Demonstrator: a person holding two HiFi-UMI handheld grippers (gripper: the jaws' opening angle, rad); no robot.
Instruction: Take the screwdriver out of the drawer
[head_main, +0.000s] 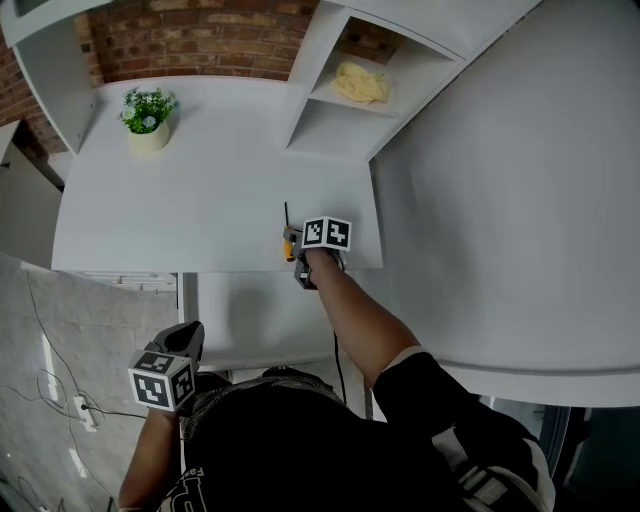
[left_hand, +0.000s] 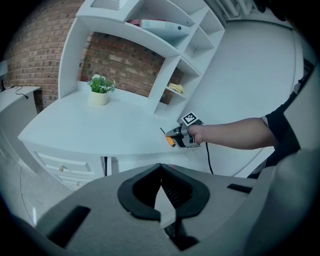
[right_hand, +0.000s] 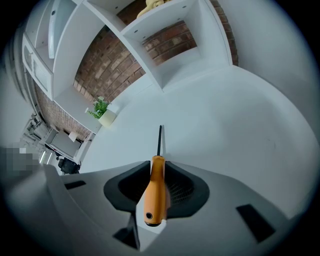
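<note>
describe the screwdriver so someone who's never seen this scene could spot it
Start at the white desk against the brick wall; near its front edge, right of the potted plant, the right gripper clamps the screwdriver. It is the only orange-handled thing, with a thin dark shaft pointing toward the wall.

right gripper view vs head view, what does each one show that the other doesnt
Only the right gripper view shows the right gripper from behind, its fingers shut on the orange handle of the screwdriver, and the hole in the handle's butt end.

Only the head view shows the left gripper held low, off the desk, and the person's arm.

Both show the screwdriver's dark shaft, the white desk, the potted plant, the yellow thing on a shelf and the brick wall.
</note>
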